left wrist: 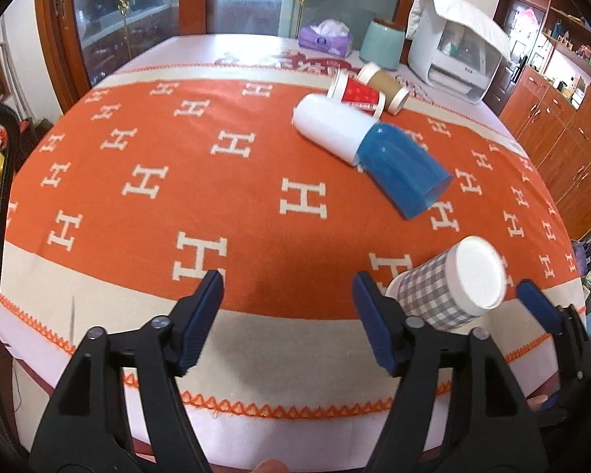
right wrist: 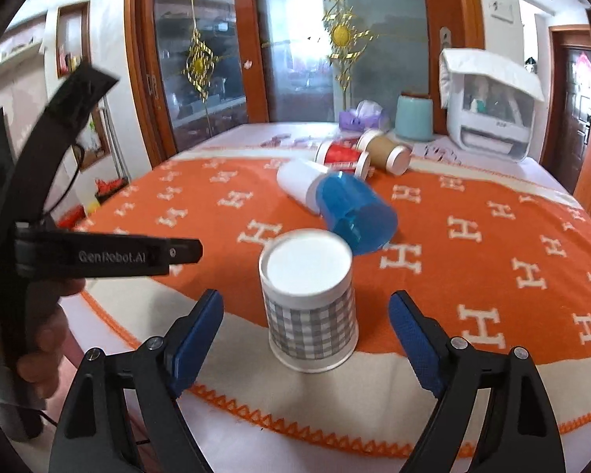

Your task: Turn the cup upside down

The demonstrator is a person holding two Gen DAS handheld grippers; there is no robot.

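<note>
A grey-and-white checked paper cup [right wrist: 310, 303] stands upside down on the orange blanket near the front edge, white base up. It also shows in the left wrist view [left wrist: 449, 287]. My right gripper [right wrist: 306, 341] is open, its blue pads on either side of the cup and apart from it. My left gripper [left wrist: 287, 315] is open and empty, to the left of the cup. The right gripper's blue fingers [left wrist: 532, 299] also show in the left wrist view, beside the cup.
A blue cup [left wrist: 402, 169], a white cup [left wrist: 327, 126], a red cup [left wrist: 356, 92] and a brown cup [left wrist: 384, 82] lie on their sides mid-table. A tissue pack [left wrist: 325, 39], a mint jar [left wrist: 382, 43] and a white appliance [left wrist: 453, 51] stand at the back.
</note>
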